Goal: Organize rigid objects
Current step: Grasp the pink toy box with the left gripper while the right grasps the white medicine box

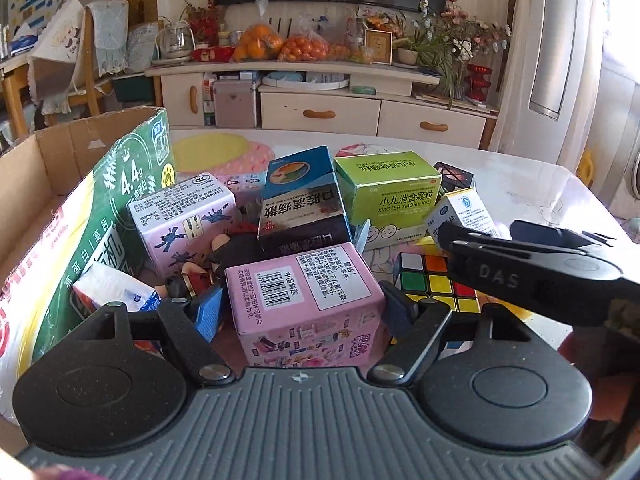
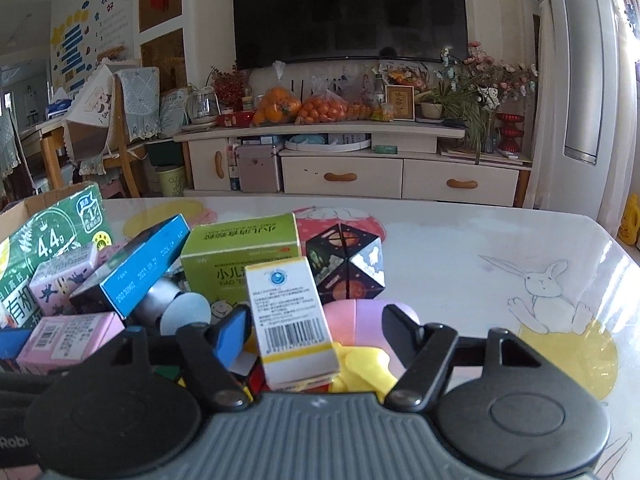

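A pink toy box [image 1: 304, 292] stands between the fingers of my left gripper [image 1: 304, 312]. The pads sit close to its two sides with thin gaps, so the gripper is open. In the right wrist view a small white box with a yellow band [image 2: 292, 320] stands upright between the fingers of my right gripper [image 2: 318, 330]. The left pad is beside it and a clear gap shows on its right, so this gripper is open. A Rubik's cube [image 1: 432, 284] lies right of the pink box, partly under the right gripper's black body.
An open cardboard carton [image 1: 40, 168] with a green milk pack [image 1: 120, 208] stands at the left. A second pink box [image 1: 184, 220], a blue-black box [image 1: 300, 204], a green medicine box [image 1: 388, 196] and a black patterned cube [image 2: 348, 264] crowd the table [image 2: 480, 240]. Bare tablecloth lies to the right.
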Available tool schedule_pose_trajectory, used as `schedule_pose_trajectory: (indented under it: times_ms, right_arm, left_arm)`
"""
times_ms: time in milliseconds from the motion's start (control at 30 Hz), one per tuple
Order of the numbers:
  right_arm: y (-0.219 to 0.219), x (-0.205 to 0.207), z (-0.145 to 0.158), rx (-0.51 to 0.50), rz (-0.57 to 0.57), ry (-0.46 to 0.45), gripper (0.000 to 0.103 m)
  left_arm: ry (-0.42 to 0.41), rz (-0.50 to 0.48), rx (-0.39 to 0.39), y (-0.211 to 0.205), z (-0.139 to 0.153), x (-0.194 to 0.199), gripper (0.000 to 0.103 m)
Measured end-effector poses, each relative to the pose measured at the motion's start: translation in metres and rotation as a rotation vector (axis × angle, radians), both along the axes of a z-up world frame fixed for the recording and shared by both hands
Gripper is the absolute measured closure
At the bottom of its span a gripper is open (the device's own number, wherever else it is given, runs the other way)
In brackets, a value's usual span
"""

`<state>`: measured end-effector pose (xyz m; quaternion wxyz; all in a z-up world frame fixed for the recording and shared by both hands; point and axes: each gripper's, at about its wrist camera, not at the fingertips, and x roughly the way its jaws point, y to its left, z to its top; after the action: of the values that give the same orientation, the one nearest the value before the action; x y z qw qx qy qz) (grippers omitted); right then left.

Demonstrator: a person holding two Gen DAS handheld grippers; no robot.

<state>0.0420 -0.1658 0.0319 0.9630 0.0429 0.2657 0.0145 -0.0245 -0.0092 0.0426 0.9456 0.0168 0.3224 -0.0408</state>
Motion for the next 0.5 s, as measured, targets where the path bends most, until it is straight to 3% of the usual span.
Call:
schedule_pose_trajectory:
  times_ms: [100,267,500]
  right_arm:
    - [0.001,0.001,-0.002,0.008,0.01,0.017,0.068]
    - [0.004,-0.003,0.001,-0.002,0.005,0.016,0.069]
    - [0.003,-0.02,0.017,0.0,-0.034,-0.02,0.07]
  left_arm:
    - [0.009,-0.007,0.012,0.0,0.002,0.003,0.007]
    - [0.012,-0.027,0.001,0.008,0.008,0.005,0.007]
    - [-0.058,-0.079,-0.037,0.014,0.031,-0.005,0.008]
